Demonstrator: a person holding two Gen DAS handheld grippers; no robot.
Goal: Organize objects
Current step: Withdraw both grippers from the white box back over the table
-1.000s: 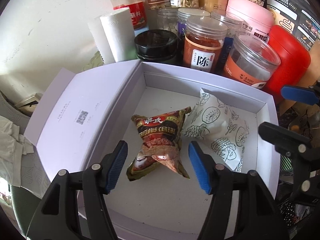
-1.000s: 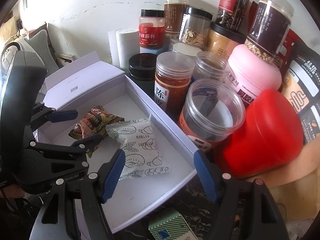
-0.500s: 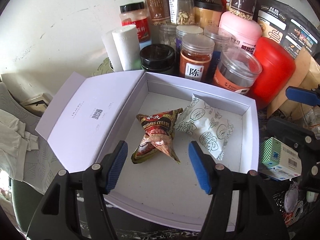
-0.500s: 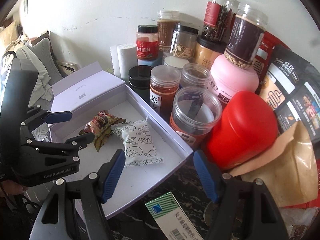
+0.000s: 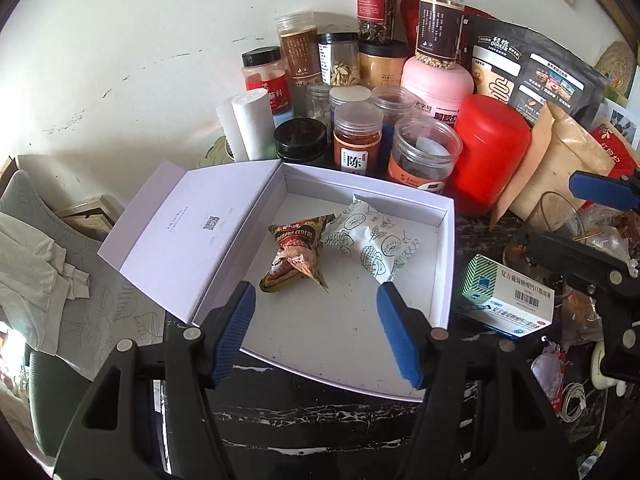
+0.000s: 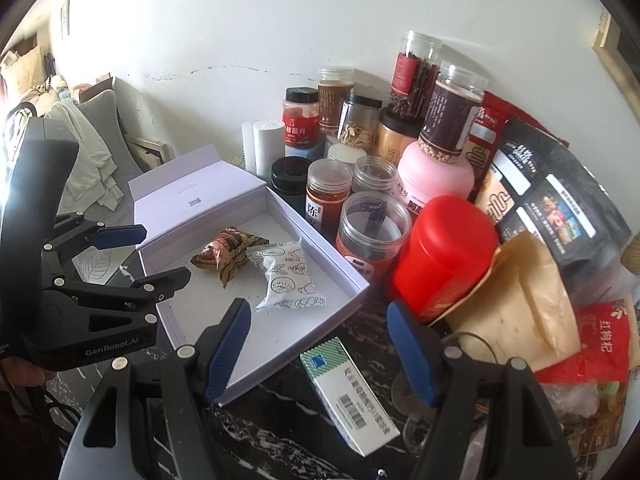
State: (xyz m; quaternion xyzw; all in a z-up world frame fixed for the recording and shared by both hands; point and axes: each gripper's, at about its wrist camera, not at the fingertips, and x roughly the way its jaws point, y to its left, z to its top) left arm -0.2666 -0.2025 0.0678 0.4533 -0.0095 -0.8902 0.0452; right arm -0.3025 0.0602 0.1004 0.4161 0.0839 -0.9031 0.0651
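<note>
A crowd of containers fills the upper centre of both views, packed against the white wall: a red canister (image 5: 490, 152) at the right, a pink tub (image 5: 436, 88) behind it, a clear-lidded jar with an orange label (image 5: 424, 152), a spice jar with a Chinese character label (image 5: 357, 138), a black-lidded jar (image 5: 300, 140) and a white paper roll (image 5: 254, 124) at the left end. Taller jars of dried goods stand in the back row. To the right lean a black printed pouch (image 6: 556, 208) and a tan kraft bag (image 6: 516, 300). These stand just behind the far wall of the white box (image 5: 442, 264), touching or nearly touching it.

The box sits open in the middle of the left wrist view on a black marbled tabletop (image 5: 320, 432), its hinged lid (image 5: 192, 232) folded out to the left. Inside, near the far end, lie a brown cereal snack packet (image 5: 298, 252) and a white pastry packet with line drawings (image 5: 370, 240), their corners touching. The rest of the box floor shows only crumbs.

A green-and-white medicine box (image 6: 348, 392) with a barcode lies on the tabletop just beside the box's right wall, in the lower centre of the right wrist view.

The left gripper (image 5: 316, 336) hangs above the box's near edge, jaws spread wide with nothing between them. The right gripper (image 6: 320, 348) hangs over the medicine box, likewise wide apart and holding nothing.
</note>
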